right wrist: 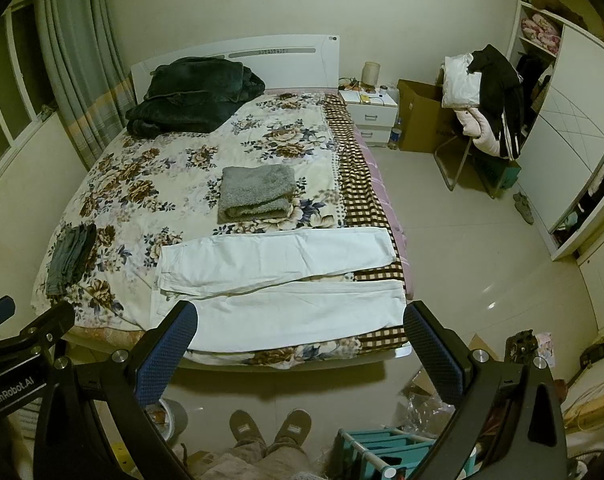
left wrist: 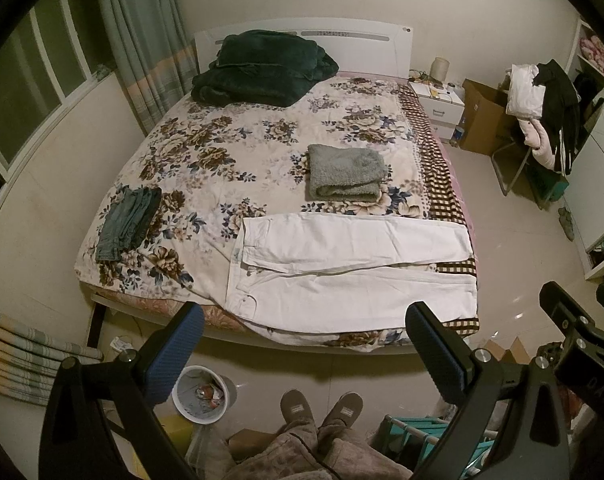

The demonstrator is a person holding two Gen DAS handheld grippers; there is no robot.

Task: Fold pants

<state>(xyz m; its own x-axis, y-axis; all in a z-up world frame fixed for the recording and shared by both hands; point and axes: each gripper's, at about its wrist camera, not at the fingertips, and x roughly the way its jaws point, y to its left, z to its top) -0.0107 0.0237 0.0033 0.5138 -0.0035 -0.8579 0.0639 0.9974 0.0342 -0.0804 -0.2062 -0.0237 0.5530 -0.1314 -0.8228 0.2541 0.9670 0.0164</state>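
Nearest the lens are the blue-padded fingers of the left gripper, spread wide w/ nothing between them; the right gripper is the same, released and empty. Both hang over the floor in front of the bed, above the person's slippers, not yet touching any cloth.

Just beyond, the white pants lie flat across the near edge of the bed, waist to the left, leg ends to the right, the two legs slightly apart in a narrow V. Farther back are a folded grey towel, a folded pair of jeans at left and a dark green blanket by the headboard.

The pants look like a light woven cotton, limp, prob. not slippery. I think best is to pinch the near leg: left at the waistband corner, right at the hem, then lift it onto the far leg. Cloth will sag between the grips, so keep it taut.
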